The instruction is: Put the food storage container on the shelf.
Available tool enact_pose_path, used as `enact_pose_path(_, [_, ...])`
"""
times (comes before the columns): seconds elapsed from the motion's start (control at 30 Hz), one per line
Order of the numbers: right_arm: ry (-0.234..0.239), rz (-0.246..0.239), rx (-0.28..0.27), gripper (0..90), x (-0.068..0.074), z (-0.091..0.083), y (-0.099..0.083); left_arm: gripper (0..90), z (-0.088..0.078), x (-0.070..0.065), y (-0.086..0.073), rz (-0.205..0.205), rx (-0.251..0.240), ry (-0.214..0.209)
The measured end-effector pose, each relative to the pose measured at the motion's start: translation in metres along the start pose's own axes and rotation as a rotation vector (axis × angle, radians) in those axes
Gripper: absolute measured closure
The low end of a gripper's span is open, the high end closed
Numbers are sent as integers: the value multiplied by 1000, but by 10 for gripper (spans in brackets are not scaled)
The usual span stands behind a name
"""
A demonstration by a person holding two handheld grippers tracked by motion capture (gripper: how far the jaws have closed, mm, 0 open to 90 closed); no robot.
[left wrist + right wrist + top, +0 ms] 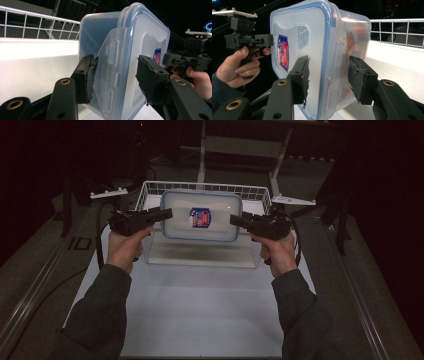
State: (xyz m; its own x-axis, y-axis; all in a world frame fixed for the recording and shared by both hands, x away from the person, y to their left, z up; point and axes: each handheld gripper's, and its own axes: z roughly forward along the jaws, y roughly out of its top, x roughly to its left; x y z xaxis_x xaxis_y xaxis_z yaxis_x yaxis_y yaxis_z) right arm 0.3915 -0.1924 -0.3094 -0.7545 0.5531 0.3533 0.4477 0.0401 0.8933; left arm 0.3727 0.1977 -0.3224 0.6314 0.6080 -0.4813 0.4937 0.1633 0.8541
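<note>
Both claws clamp a lidded plastic food container (202, 215) by its short ends, left claw (167, 213) and right claw (233, 219), above a white wire basket (150, 187).

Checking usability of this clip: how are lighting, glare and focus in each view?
High view: dim, dark surroundings, slight glare on the container lid. Left gripper view: white table blown out. Right gripper view: container sharp, room behind it dark.
</note>
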Motion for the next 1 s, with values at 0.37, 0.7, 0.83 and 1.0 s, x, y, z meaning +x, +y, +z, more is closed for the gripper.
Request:
enact_pose_path(0.37, [-7,14,-10,518,-13,6,11,490,12,6,10,-21,-20,12])
enact_pose_path(0.7, [-11,44,0,518,-24,13,16,491,21,18,9,-44,-36,9])
enact_pose_path(0.83, [-17,60,12,518,-29,16,15,491,25,23,8,-63,-32,8])
enact_pose_path(1.0, [-25,74,32,515,-33,18,14,490,30,26,6,-80,-21,14])
